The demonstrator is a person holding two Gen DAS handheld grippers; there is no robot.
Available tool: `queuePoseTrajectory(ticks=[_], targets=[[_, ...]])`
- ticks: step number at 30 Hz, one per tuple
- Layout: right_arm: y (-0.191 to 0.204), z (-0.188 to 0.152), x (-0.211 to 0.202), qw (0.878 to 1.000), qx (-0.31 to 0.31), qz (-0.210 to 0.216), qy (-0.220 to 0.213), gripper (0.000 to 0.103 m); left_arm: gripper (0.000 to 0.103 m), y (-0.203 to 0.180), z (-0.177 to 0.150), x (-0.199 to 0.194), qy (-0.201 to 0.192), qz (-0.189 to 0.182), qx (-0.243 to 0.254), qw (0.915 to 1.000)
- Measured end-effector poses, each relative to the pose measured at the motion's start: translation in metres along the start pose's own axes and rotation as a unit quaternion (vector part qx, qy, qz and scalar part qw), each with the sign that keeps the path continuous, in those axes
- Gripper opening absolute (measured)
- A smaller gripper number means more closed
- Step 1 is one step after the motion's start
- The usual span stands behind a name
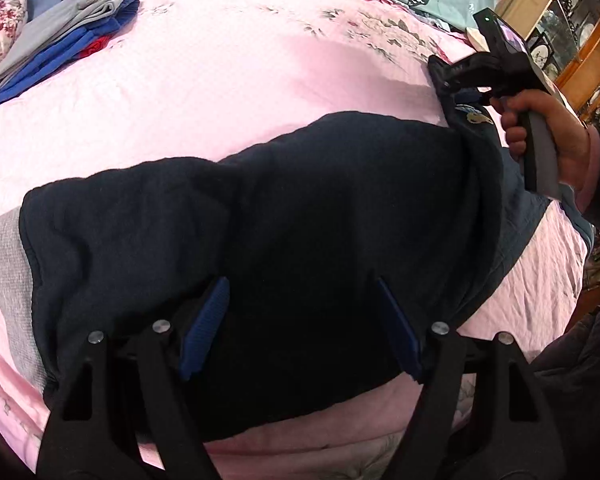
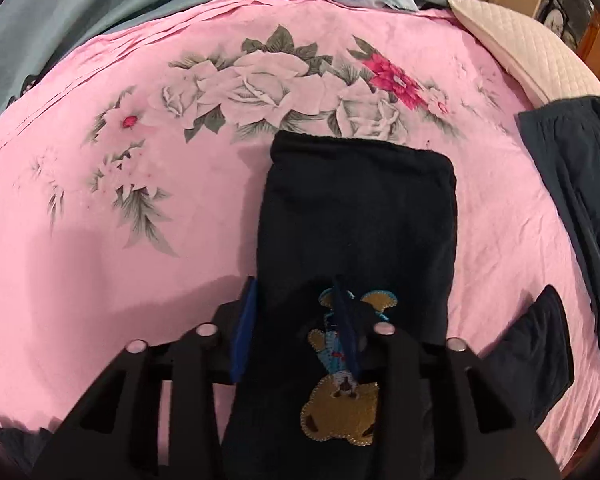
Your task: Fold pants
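Observation:
Dark navy pants (image 1: 284, 216) lie across the pink bedsheet (image 1: 220, 80), with a grey waistband lining (image 1: 8, 280) showing at the left. My left gripper (image 1: 300, 328) is open, its blue pads spread wide over the pants. My right gripper (image 2: 292, 328) is partly closed over the pants fabric with the bear patch (image 2: 340, 396); in the left wrist view it (image 1: 452, 76) pinches the far right end of the pants. The folded pants leg (image 2: 360, 208) stretches away from it.
A stack of folded grey, blue and red clothes (image 1: 60, 48) sits at the far left of the bed. A teal blanket (image 2: 100, 0) lies at the back. A cream quilted pillow (image 2: 532, 52) and another dark garment (image 2: 572, 184) lie at the right.

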State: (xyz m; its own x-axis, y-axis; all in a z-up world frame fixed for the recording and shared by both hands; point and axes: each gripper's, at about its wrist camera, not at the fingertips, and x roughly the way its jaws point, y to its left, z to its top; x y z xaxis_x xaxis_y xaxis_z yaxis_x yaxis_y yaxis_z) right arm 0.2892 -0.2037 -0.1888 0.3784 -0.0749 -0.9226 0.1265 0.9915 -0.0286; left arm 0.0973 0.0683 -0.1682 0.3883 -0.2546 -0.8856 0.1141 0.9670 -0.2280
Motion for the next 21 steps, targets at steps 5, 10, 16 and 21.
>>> queuePoseTrajectory(ticks=[5,10,16,21], targets=[[-0.025,0.003,-0.022,0.999,0.010,0.053,0.001,0.005,0.085,-0.005,0.005,0.005,0.006,0.009,0.008,0.9999],[-0.112,-0.006,-0.110,0.967,0.110,0.213,-0.083,0.005,0.087,-0.012,0.009,0.011,0.019,0.030,0.027,0.9990],[-0.248,-0.102,-0.112,0.906,0.302,0.285,-0.078,0.005,0.088,-0.014,0.012,0.013,0.037,0.038,0.031,0.9981],[-0.313,-0.189,-0.062,0.890,0.417,0.183,0.013,0.011,0.091,-0.024,0.017,0.020,0.062,0.064,0.053,0.9946]])
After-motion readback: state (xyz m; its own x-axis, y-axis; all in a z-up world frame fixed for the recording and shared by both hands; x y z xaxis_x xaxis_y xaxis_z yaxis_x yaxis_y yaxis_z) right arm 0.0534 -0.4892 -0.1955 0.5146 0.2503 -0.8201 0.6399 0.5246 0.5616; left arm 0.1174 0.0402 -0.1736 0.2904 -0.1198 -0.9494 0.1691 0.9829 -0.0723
